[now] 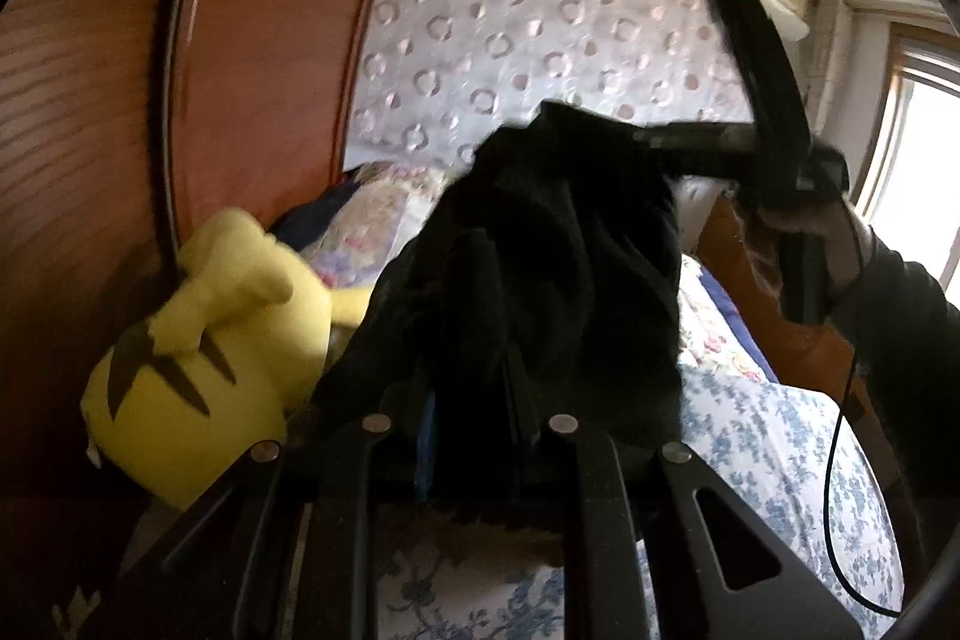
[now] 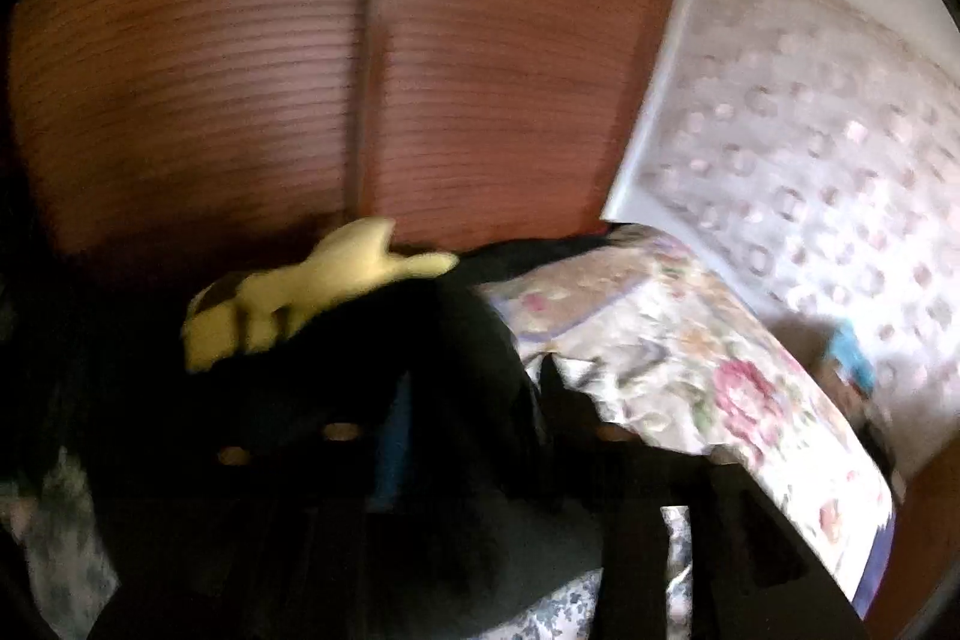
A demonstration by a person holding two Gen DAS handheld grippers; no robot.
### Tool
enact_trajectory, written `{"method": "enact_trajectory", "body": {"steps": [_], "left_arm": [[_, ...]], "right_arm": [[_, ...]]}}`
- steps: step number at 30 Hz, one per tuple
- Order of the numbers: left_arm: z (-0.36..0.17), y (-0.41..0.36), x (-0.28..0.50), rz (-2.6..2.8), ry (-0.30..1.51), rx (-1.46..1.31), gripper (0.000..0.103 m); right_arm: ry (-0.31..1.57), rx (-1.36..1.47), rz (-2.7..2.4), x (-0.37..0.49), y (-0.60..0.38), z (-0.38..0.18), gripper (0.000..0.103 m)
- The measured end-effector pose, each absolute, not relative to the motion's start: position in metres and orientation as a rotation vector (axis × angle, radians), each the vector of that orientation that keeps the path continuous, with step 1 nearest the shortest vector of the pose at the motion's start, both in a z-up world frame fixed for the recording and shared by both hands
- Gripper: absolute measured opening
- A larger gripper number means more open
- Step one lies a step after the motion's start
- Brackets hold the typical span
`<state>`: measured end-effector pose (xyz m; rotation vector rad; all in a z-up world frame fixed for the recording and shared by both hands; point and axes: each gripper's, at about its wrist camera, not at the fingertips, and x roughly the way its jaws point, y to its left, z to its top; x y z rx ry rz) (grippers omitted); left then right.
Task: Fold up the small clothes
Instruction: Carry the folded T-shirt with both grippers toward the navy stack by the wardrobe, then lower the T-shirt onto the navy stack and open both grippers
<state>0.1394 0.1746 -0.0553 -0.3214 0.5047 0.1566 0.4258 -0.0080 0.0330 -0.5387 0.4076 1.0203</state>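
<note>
Garment [image 1: 540, 244], black, hangs lifted above the bed [image 1: 774, 436], pinched by left gripper [image 1: 474, 400] and right gripper [image 1: 654, 142]. Judged soft, light, limp; best held at hem corners.

The black garment [image 1: 540, 268] is a small piece of dark, soft cloth, bunched and hanging in loose folds rather than lying flat. In the left wrist view it is lifted above the bed, one upper corner drawn out to the right and its bulk drooping down and to the left. In the right wrist view the same dark cloth [image 2: 384, 340] fills the lower middle, blurred, so its shape and edges cannot be told.
</note>
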Motion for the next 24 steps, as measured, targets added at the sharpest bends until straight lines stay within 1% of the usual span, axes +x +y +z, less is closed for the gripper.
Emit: {"method": "enact_trajectory", "body": {"steps": [1, 7, 12, 13, 16, 18, 24], "left_arm": [[-0.060, 0.175, 0.139, 0.159, 0.513, -0.324, 0.019], [-0.068, 0.183, 0.136, 0.157, 0.530, -0.339, 0.019], [-0.067, 0.185, 0.138, 0.164, 0.531, -0.328, 0.019], [-0.066, 0.185, 0.138, 0.175, 0.535, -0.324, 0.019], [-0.074, 0.190, 0.139, 0.188, 0.556, -0.325, 0.019], [-0.077, 0.189, 0.141, 0.182, 0.565, -0.317, 0.019], [-0.074, 0.185, 0.144, 0.192, 0.570, -0.290, 0.019]], "right_arm": [[0.397, -0.503, 1.000, 0.427, -0.014, 0.035, 0.055], [0.438, -0.384, 1.083, 0.436, -0.042, 0.023, 0.055], [0.495, -0.369, 1.172, 0.442, -0.025, -0.004, 0.055], [0.518, -0.382, 1.159, 0.458, -0.021, -0.013, 0.055], [0.570, -0.437, 1.091, 0.479, -0.020, -0.045, 0.048], [0.590, -0.383, 1.096, 0.494, -0.023, -0.058, 0.048], [0.544, -0.343, 1.060, 0.497, -0.017, -0.068, 0.048]]}}
